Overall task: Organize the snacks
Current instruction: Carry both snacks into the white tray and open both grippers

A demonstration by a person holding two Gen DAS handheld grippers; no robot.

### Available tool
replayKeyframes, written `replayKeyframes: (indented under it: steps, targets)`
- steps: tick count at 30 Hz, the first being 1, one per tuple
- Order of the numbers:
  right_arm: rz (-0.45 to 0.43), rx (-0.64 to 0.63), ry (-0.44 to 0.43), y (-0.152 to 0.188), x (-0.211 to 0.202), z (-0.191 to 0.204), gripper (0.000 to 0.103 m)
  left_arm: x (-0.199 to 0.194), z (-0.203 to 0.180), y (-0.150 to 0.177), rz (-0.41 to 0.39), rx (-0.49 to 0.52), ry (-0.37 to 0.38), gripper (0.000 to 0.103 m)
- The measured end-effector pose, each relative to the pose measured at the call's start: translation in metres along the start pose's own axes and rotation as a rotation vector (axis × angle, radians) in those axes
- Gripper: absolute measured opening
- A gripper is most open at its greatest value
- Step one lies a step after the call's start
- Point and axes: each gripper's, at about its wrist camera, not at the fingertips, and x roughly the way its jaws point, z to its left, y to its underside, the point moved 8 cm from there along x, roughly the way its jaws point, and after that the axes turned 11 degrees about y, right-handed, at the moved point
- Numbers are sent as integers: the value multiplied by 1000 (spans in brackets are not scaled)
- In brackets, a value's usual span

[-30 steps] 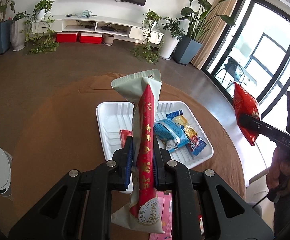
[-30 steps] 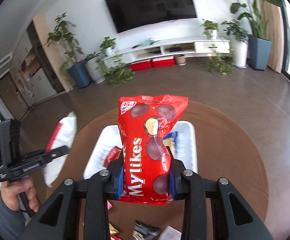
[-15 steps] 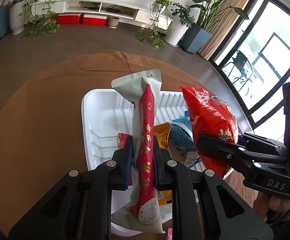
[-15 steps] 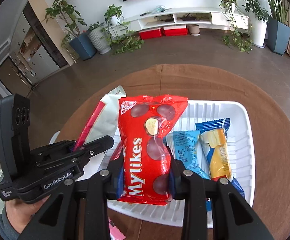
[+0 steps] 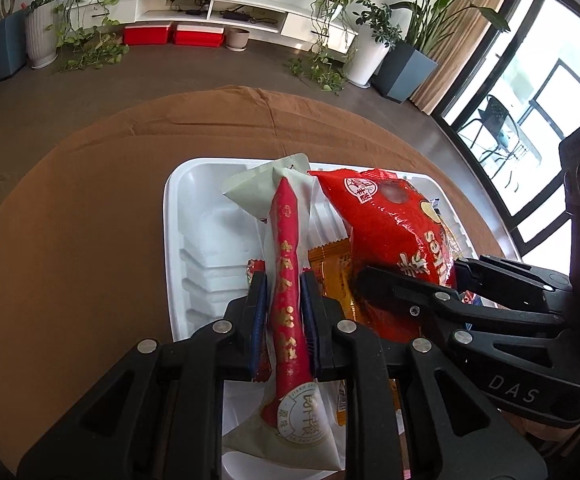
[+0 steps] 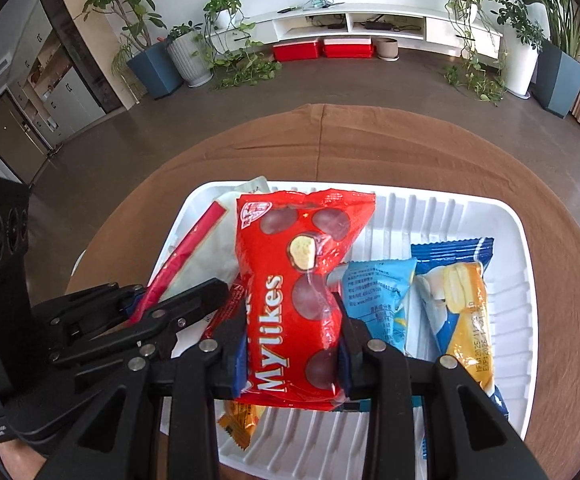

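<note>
- Left hand-held gripper (image 5: pixel 283 322): jaws nearly together, blue pads clamped on a long pale sachet with a red stripe (image 5: pixel 286 264). The sachet stands lengthwise between the fingers, its sealed top end pointing away from the camera, its round-labelled bottom end hanging toward the camera.
- Right hand-held gripper (image 6: pixel 292 350): jaws part-way apart, pads pressing both sides of a red Mylikes bag (image 6: pixel 298 280); the bag bulges above and below the pinch.
- Both grippers sit side by side over the white ribbed tray (image 6: pixel 502 280), the left one's fingers just beside the red bag in both views.
- The tray rests on a round tabletop under a brown cloth (image 5: pixel 70 220).
- In the tray, right-wrist view: a light blue packet (image 6: pixel 378 292) just right of the red bag, and next to it a blue-and-orange packet (image 6: pixel 462 300) lying lengthwise.
- An orange packet (image 6: pixel 238 420) pokes out beneath the red bag at the tray's near edge; in the left-wrist view it lies between the sachet and the bag.
- A small red wrapper (image 5: pixel 255 267) shows behind the left gripper's left finger; cannot tell what it is.
- Whether either held snack touches the tray floor cannot be told.
- Background: a white media shelf (image 6: pixel 370 20) with two red boxes beneath it, and potted plants along the wall.
</note>
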Motion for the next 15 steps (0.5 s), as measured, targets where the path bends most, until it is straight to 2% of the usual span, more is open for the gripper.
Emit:
replayKeyframes:
  steps: [8, 13, 14, 15]
  targets:
    - [15, 2, 20, 0, 9, -5, 38, 4, 5, 4, 9, -11, -13, 21]
    - [21, -7, 20, 2, 7, -3, 46, 3, 8, 1, 9, -16, -15, 25]
    - [20, -3, 15, 2, 5, -3, 50, 2, 8, 2, 7, -16, -16, 25]
    - [18, 1, 13, 1, 5, -5, 52, 1, 8, 2, 5, -16, -14, 29]
